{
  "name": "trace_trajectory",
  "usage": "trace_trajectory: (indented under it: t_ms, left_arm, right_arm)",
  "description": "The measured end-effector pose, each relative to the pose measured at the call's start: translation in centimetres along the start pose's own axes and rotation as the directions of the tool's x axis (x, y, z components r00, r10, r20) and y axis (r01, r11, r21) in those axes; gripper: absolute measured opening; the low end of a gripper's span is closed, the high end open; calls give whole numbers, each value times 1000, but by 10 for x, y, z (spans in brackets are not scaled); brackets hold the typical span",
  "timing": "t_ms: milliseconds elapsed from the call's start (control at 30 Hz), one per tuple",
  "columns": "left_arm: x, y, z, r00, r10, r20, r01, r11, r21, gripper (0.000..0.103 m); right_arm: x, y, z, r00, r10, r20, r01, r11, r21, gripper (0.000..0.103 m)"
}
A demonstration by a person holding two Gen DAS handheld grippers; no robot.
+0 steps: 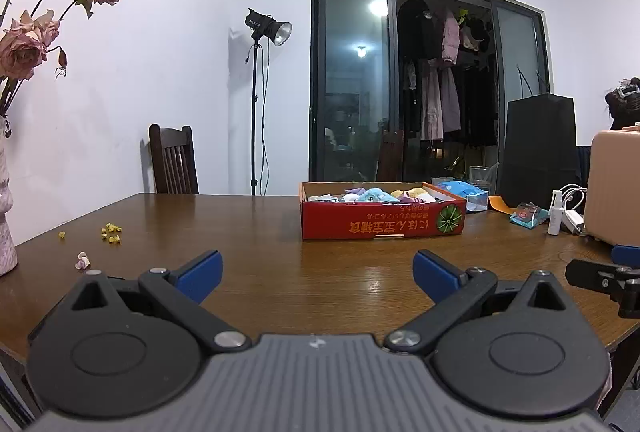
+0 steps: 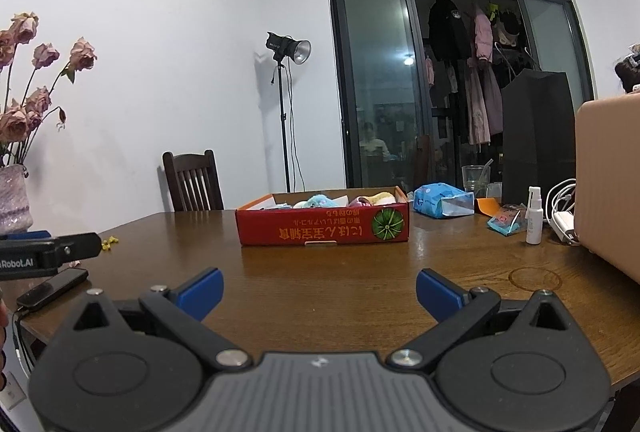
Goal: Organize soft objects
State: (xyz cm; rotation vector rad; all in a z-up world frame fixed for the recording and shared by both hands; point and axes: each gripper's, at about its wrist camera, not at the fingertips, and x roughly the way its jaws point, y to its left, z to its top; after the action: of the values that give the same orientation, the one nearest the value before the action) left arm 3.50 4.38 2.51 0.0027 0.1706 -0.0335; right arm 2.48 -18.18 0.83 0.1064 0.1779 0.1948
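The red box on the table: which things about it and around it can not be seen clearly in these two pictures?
- Soft toys in the red box: both views, front wall hides their lower parts.
- Right gripper: left wrist view, cut by the right edge.
- Yellow bits on the table: too small to identify.

The brown wooden counter [image 1: 280,232] carries a red box [image 1: 382,224] of soft toys near its far edge. Right of the box lie a blue packet [image 2: 436,201], a clear cup [image 2: 475,179], a teal wrapper [image 2: 507,222], a white spray bottle [image 2: 534,216], a charger [image 2: 564,222] and a tan case [image 2: 608,184]. At the left stand a vase [image 2: 14,198] and scattered yellow bits [image 1: 111,232].
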Motion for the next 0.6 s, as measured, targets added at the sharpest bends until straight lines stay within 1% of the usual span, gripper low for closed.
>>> trace_trajectory:
  t_ms: [600]
  left_arm:
    - [0, 1, -1, 1000, -1, -1, 1, 1000, -2, 103]
  right_arm:
    - [-1, 1, 0, 1000, 4, -2, -4, 1000, -6, 103]
